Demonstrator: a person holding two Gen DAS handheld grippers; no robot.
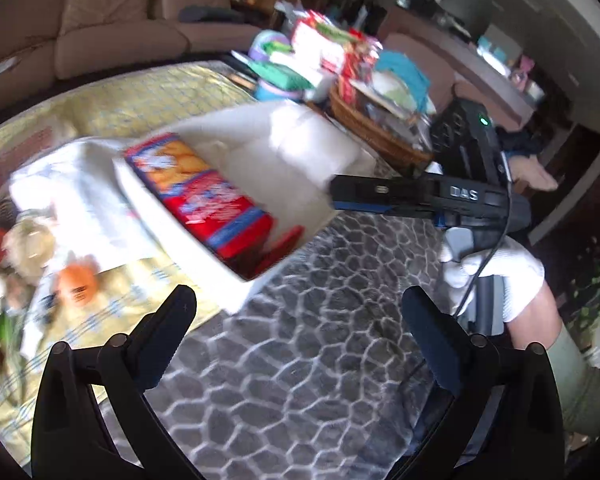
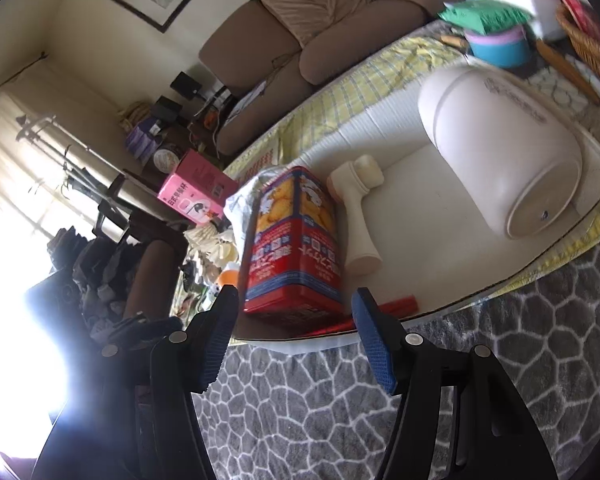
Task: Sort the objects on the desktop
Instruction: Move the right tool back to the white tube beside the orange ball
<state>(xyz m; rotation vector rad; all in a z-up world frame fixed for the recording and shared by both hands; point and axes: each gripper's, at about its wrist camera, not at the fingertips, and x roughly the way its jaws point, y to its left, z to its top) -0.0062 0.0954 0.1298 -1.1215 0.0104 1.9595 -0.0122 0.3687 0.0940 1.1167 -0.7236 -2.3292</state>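
Note:
A red and blue biscuit box [image 1: 196, 196] [image 2: 292, 248] lies in a white tray [image 1: 236, 276] [image 2: 420, 208] at the table's edge. In the same tray a large white jar [image 2: 500, 148] lies on its side, with a cream brush-like tool [image 2: 356, 216] and red sticks [image 2: 384, 308] close by. My right gripper [image 2: 294, 300] is open, just short of the box's near end, its fingers either side of it and apart from it. My left gripper [image 1: 300, 294] is open and empty over the rug, below the tray. The right gripper's body [image 1: 420, 196] reaches toward the tray, held by a gloved hand [image 1: 496, 276].
A yellow checked cloth [image 1: 148, 96] covers the table. At the far end a wicker basket [image 1: 372, 128] [image 2: 592, 52] is piled with packets, next to a teal bowl [image 2: 500, 48]. An orange object [image 1: 78, 280] and a pink box [image 2: 196, 188] lie left. A grey patterned rug [image 1: 320, 360] lies below.

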